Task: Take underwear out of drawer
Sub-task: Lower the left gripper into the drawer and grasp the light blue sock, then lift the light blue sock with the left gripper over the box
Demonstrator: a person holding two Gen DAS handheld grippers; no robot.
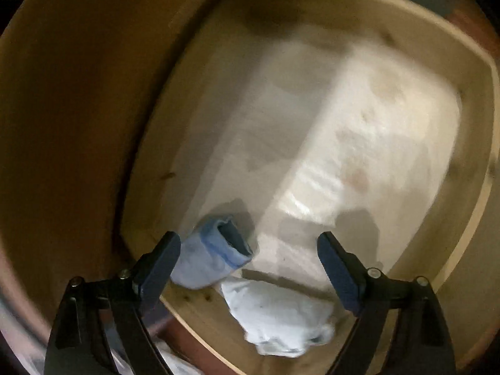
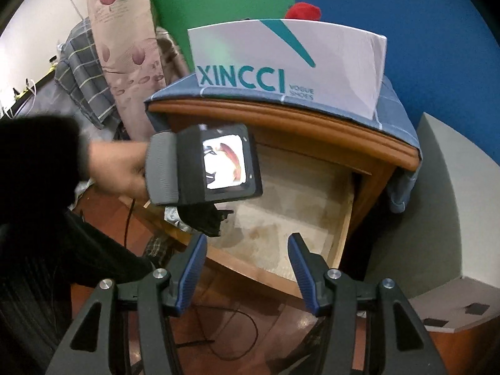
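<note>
Open wooden drawer [image 1: 481, 162], blue underwear [image 1: 212, 253] inside, left gripper [image 1: 250, 250] jaws apart

open drawer [image 2: 312, 218] mostly bare on its right, left gripper [image 2: 218, 215] crowding its left corner

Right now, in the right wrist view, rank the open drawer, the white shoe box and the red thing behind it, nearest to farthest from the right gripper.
1. Drawer: pulled open just beyond the right gripper, whose jaws stand apart with nothing between them.
2. Shoe box: farther off, on the cloth-covered cabinet top.
3. Red thing: farthest, peeking over the box's top edge.
</note>
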